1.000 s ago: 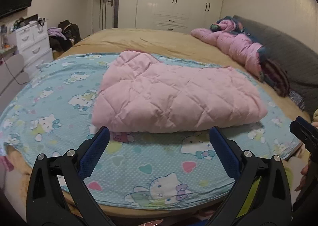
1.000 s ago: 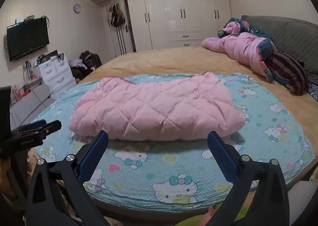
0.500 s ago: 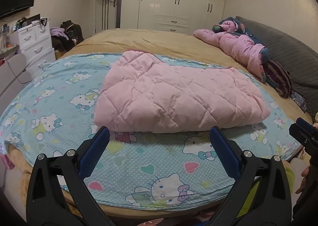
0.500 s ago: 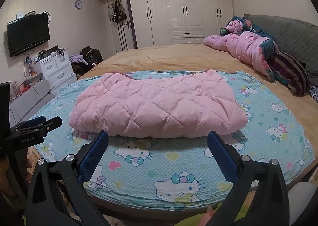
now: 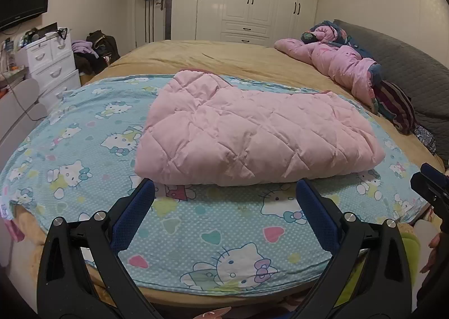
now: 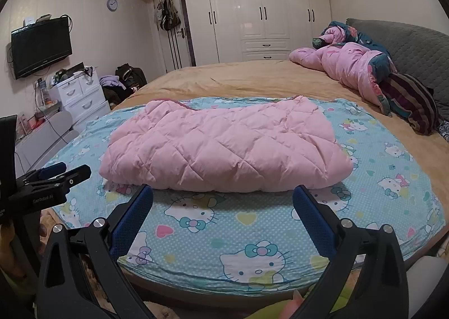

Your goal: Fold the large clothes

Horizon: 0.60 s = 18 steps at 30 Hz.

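Observation:
A pink quilted coat (image 5: pixel 252 134) (image 6: pixel 224 148) lies folded into a thick bundle on a blue cartoon-cat sheet (image 5: pixel 84 150) (image 6: pixel 393 178) spread over the bed. My left gripper (image 5: pixel 224 187) hangs open above the sheet's near edge, just short of the bundle's front fold, with nothing between its blue pads. My right gripper (image 6: pixel 223 192) is open too, level with the bundle's front edge and apart from it. Each gripper shows at the edge of the other's view: the right one (image 5: pixel 429 184) and the left one (image 6: pixel 53 176).
A tan bed cover (image 5: pixel 224 58) stretches behind the sheet. More pink and striped bedding (image 6: pixel 364 72) is heaped against a grey headboard (image 6: pixel 415 47) at right. White drawers (image 6: pixel 81 94), a wall TV (image 6: pixel 42 47) and white wardrobes (image 6: pixel 266 10) line the room.
Both grippers have eased slightly nearer and higher over the bed's edge. The coat bundle has not moved and both stay open.

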### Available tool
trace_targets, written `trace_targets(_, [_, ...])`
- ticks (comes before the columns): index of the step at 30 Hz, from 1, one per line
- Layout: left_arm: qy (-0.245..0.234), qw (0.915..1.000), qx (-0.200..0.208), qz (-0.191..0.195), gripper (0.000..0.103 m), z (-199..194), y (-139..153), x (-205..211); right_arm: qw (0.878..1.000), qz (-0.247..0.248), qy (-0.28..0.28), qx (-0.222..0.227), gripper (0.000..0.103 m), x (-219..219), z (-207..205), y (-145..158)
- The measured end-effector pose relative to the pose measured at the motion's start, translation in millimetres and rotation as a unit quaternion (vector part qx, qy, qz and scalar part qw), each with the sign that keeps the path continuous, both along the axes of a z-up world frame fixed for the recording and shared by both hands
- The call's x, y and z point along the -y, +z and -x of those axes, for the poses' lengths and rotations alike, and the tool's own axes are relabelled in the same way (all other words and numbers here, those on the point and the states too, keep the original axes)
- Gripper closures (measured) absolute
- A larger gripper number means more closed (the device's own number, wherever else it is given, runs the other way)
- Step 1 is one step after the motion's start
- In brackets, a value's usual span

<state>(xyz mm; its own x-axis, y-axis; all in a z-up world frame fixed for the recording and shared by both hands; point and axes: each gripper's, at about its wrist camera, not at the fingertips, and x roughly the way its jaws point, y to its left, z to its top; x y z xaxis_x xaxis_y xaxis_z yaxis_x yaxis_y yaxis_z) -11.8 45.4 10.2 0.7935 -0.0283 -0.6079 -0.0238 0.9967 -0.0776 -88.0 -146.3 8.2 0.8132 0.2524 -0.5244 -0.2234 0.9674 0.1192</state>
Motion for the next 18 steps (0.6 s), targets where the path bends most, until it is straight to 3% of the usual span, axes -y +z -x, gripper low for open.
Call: trace_targets(18, [0.005, 0.9999, -0.001, -0.014, 0.009, -1.2, -0.7, -2.1, 1.000, 0.000, 0.001, 0.000, 0.004, -0.8, 1.1, -0.2])
